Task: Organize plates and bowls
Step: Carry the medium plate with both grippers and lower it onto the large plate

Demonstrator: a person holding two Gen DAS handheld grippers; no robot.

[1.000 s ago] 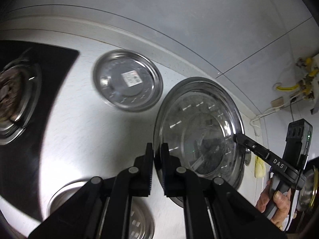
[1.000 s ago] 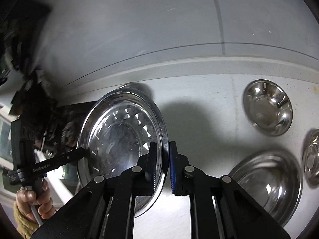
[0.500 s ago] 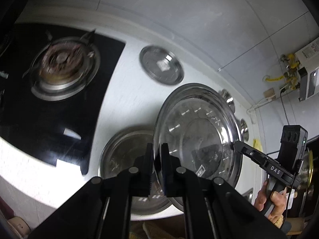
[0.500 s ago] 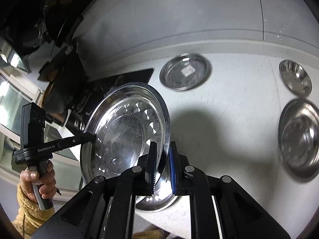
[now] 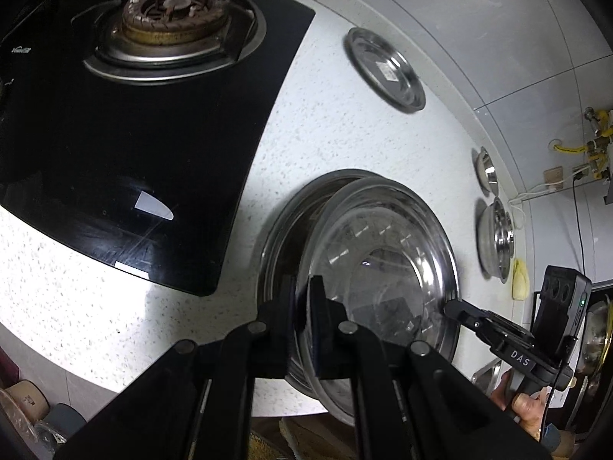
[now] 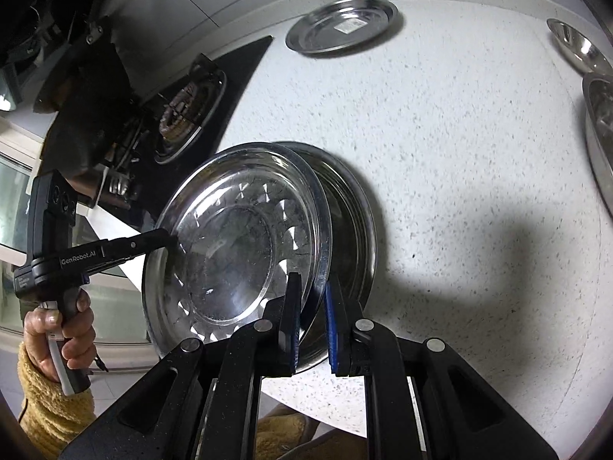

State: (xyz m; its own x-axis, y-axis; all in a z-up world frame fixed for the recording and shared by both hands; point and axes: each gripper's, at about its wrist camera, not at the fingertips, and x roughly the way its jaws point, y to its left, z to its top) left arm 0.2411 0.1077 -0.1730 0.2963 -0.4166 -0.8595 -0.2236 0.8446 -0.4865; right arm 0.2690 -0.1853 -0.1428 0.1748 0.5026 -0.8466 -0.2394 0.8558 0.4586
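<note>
Both tools clamp one plate over speckled white counter (black hob alongside).

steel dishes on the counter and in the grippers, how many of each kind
large steel plates: 2, one held, one on the counter under it
small steel plate: 1
steel bowls: 2, far, near
total: 5
</note>
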